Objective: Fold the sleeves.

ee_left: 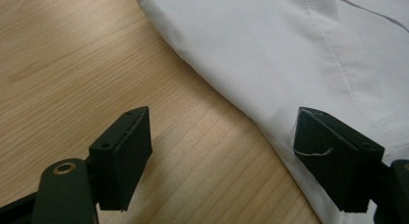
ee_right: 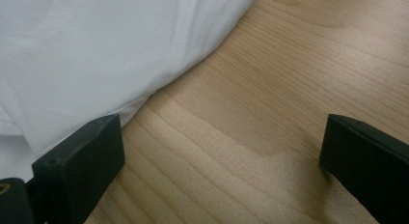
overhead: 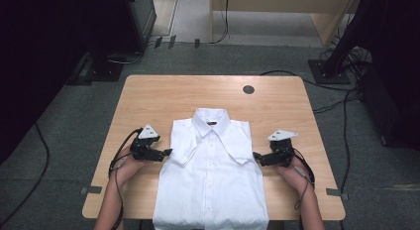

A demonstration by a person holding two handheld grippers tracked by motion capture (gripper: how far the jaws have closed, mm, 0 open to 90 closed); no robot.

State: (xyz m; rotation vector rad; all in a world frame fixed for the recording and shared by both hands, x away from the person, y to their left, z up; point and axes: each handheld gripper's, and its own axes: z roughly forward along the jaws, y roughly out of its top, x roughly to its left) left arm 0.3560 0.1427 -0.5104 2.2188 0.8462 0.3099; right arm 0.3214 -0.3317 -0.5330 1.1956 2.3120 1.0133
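Observation:
A white button-up shirt lies face up on the wooden table, sleeves folded in, collar toward the far side, its hem hanging over the near edge. My left gripper sits at the shirt's left edge, open; in the left gripper view one jaw is over bare wood and the other rests over the shirt edge. My right gripper is at the shirt's right edge, open; in the right gripper view the shirt fold lies by one jaw and wood under the other. Nothing is held.
A round dark grommet hole sits near the table's far edge. Cables run across the grey carpet on the right, and stand bases sit at the far left and right. Bare wood flanks the shirt.

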